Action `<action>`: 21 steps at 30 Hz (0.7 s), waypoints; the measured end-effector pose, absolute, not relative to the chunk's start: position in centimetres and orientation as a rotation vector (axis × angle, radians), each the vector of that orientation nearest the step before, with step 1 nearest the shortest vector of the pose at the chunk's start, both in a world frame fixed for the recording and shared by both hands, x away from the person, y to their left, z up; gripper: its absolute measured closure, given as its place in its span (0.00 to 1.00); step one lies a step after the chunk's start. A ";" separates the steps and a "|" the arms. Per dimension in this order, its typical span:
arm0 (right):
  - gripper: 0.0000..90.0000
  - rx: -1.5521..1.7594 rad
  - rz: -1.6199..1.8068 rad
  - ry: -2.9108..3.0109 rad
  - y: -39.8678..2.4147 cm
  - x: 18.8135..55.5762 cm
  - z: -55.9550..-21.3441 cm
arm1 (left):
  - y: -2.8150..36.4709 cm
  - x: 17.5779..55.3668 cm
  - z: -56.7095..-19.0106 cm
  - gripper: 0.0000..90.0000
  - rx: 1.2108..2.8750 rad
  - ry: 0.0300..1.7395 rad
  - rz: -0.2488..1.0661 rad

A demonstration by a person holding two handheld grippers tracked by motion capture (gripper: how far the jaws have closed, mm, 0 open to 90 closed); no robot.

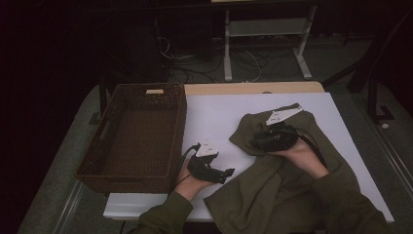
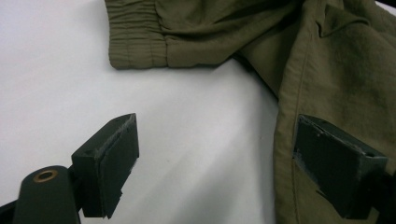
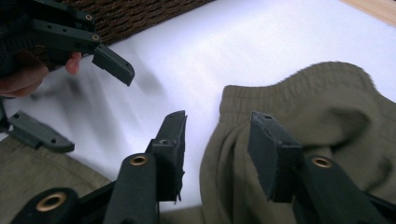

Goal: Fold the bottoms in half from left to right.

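The left hand-held gripper (image 2: 215,163) is held spread at the edge of the olive garment (image 2: 336,70). The right hand-held gripper (image 3: 217,149) is half spread, unpinched cloth between its jaws.

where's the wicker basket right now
In the high view the brown wicker basket sits on the table's left side, partly over the white sheet's left edge, just left of the left tool and across from the olive garment.
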State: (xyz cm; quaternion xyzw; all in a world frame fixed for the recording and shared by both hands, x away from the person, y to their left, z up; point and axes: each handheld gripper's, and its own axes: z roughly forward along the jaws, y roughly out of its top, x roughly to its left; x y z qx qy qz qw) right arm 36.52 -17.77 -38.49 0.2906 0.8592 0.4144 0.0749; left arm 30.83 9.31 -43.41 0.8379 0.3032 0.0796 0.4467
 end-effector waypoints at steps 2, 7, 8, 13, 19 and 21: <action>0.66 0.863 1.235 2.590 -17.1 36.7 -38.6 | 9.4 30.9 -43.5 0.16 2.076 0.755 0.196; 0.71 0.841 1.157 2.627 -15.4 37.2 -39.5 | 9.5 31.1 -43.5 0.16 2.074 0.762 0.197; 0.72 0.844 1.138 2.632 -15.2 37.4 -39.8 | 9.5 31.1 -43.6 0.16 2.073 0.760 0.196; 0.70 0.861 1.080 2.658 -15.0 38.1 -41.4 | 9.6 31.1 -43.7 0.16 2.081 0.761 0.198; 0.66 0.877 1.025 2.697 -14.8 38.4 -42.9 | 9.5 31.1 -43.7 0.16 2.081 0.765 0.203; 0.66 0.876 1.014 2.704 -14.8 38.5 -43.1 | 9.5 31.2 -43.7 0.16 2.080 0.767 0.201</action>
